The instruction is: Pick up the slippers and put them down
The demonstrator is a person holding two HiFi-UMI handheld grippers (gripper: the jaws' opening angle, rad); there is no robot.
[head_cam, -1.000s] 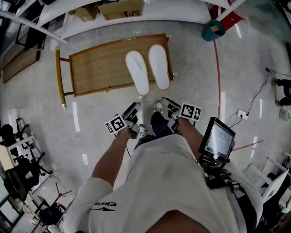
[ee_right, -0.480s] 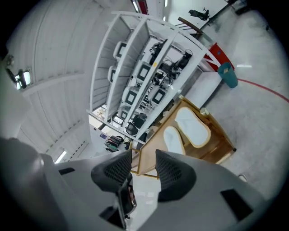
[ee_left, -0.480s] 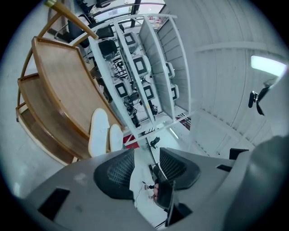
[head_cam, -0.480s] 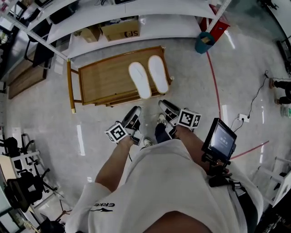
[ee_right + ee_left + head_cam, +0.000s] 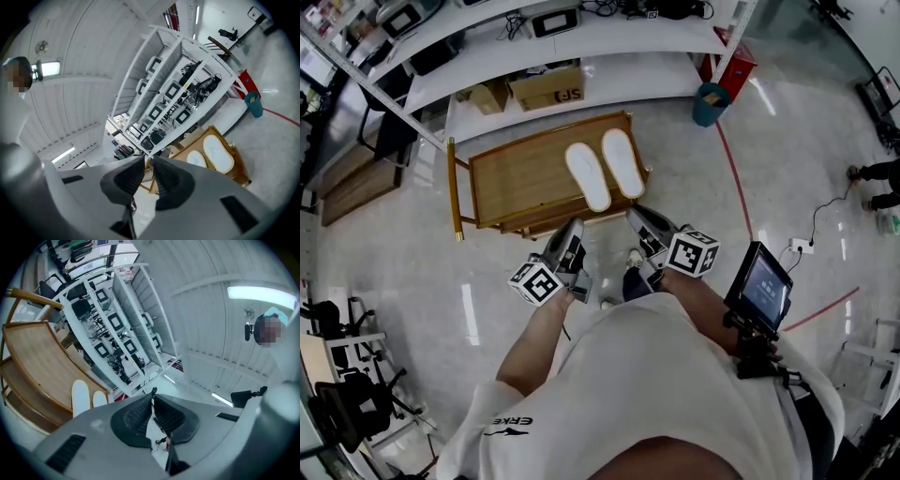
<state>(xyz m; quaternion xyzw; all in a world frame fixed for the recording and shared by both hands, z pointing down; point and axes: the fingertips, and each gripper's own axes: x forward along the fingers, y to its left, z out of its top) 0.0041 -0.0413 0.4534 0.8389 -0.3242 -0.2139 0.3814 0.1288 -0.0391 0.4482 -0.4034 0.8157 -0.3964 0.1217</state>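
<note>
The left gripper (image 5: 153,394), low centre in the head view, has just been closing its jaws; they now stand almost together with nothing between them. The right gripper (image 5: 149,158) has been closing too, with a narrow gap between its jaws, empty. The white slippers (image 5: 588,175) lie side by side at the right end of the wooden cart (image 5: 511,173), upper centre, just beyond both tips. Glossy pale floor (image 5: 787,178) lies open to the right; white shelving (image 5: 581,42) runs behind the cart.
</note>
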